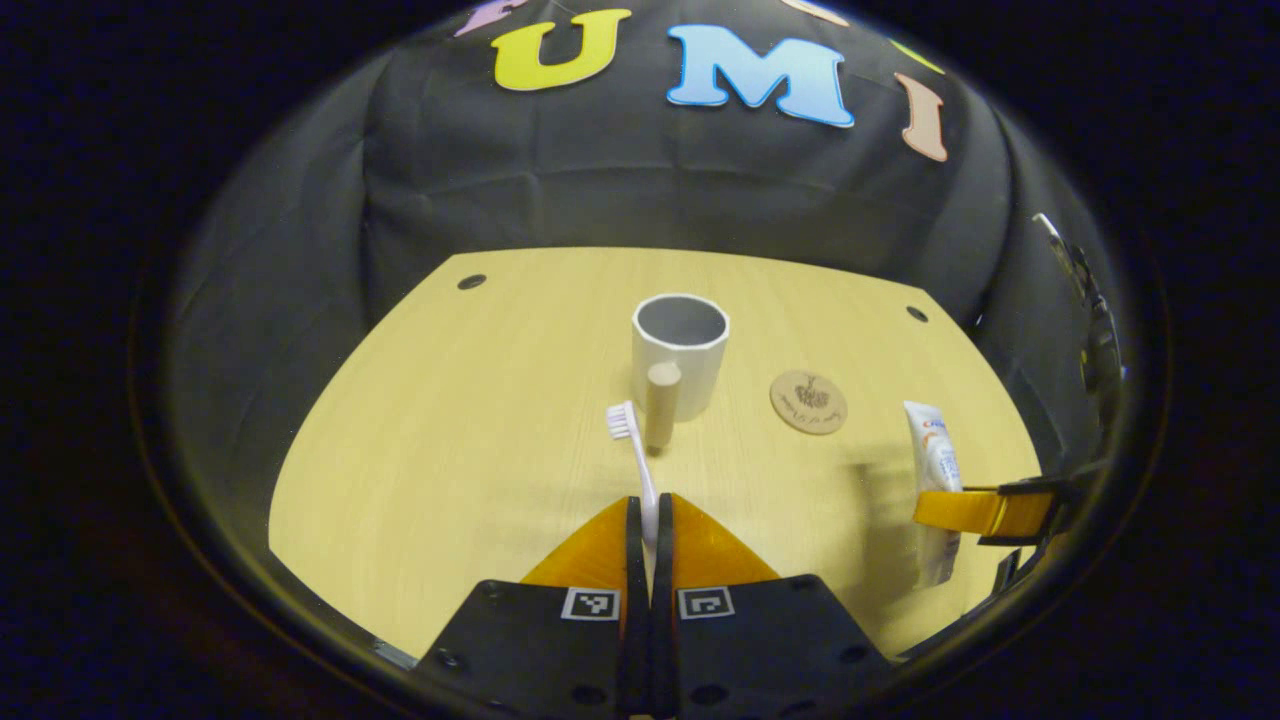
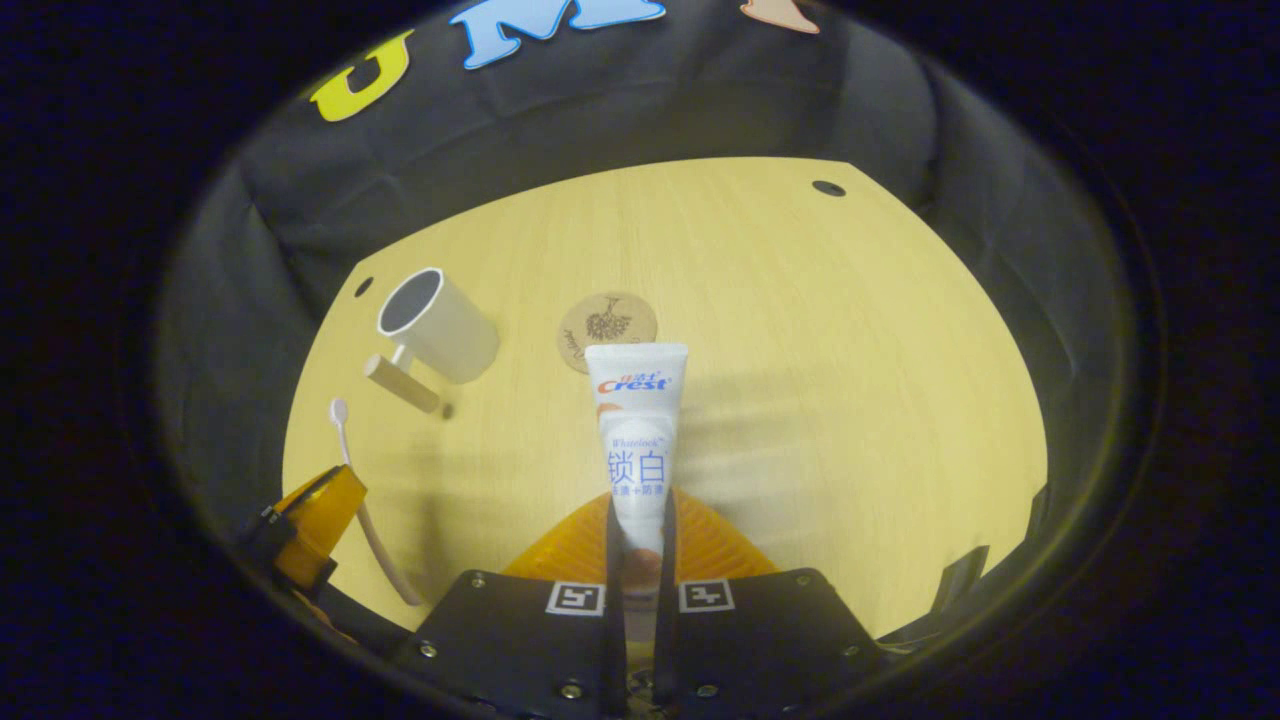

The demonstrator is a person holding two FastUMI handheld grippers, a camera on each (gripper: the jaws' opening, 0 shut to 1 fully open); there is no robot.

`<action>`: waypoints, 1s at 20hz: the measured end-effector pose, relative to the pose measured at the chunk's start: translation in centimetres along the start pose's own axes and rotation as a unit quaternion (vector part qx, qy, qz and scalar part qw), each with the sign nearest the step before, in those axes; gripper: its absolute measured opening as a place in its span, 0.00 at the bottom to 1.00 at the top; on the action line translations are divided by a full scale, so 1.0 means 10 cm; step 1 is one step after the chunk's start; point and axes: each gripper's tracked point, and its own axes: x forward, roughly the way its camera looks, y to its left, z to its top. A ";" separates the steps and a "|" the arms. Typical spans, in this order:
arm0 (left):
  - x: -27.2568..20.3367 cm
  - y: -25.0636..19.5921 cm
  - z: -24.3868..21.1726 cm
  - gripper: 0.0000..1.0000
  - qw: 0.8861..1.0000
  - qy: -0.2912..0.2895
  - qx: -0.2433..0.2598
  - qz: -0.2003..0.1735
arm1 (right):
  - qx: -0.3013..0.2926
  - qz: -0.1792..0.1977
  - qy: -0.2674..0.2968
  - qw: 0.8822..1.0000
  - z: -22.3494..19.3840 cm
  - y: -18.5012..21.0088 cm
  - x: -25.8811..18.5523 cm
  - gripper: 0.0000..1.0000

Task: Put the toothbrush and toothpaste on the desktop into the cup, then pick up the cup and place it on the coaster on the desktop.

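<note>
Left tongs (image 1: 650, 520) level, clamping toothbrush (image 1: 636, 460) | right tongs (image 2: 640, 520) level, clamping toothpaste (image 2: 637, 430)

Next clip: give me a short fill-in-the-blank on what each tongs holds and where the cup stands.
1. The left tongs are shut on the ____.
2. The right tongs are shut on the ____.
3. The cup is ____ inside.
4. The cup stands beside the coaster, not ____ it.

Missing words: toothbrush; toothpaste; empty; on
</note>
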 end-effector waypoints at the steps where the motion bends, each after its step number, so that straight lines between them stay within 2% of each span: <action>1: -0.04 -0.01 0.11 0.07 1.000 -0.011 -0.004 -0.002 | 0.001 0.003 -0.005 1.000 0.03 0.00 -0.05 0.12; 7: -0.28 -0.08 0.80 0.07 0.997 -0.071 -0.033 -0.021 | 0.010 0.018 -0.039 0.999 0.20 0.01 -0.34 0.12; 12: -0.45 -0.06 1.50 0.07 0.989 -0.129 -0.060 -0.039 | 0.013 0.031 -0.083 0.996 0.49 0.04 -0.61 0.12; 16: -0.42 -0.05 1.92 0.07 0.984 -0.165 -0.051 -0.044 | 0.006 0.043 -0.110 0.993 0.66 0.08 -0.74 0.12; 20: -0.25 -0.14 2.13 0.07 0.979 -0.188 -0.042 -0.061 | 0.009 0.055 -0.122 0.991 0.73 0.11 -0.70 0.12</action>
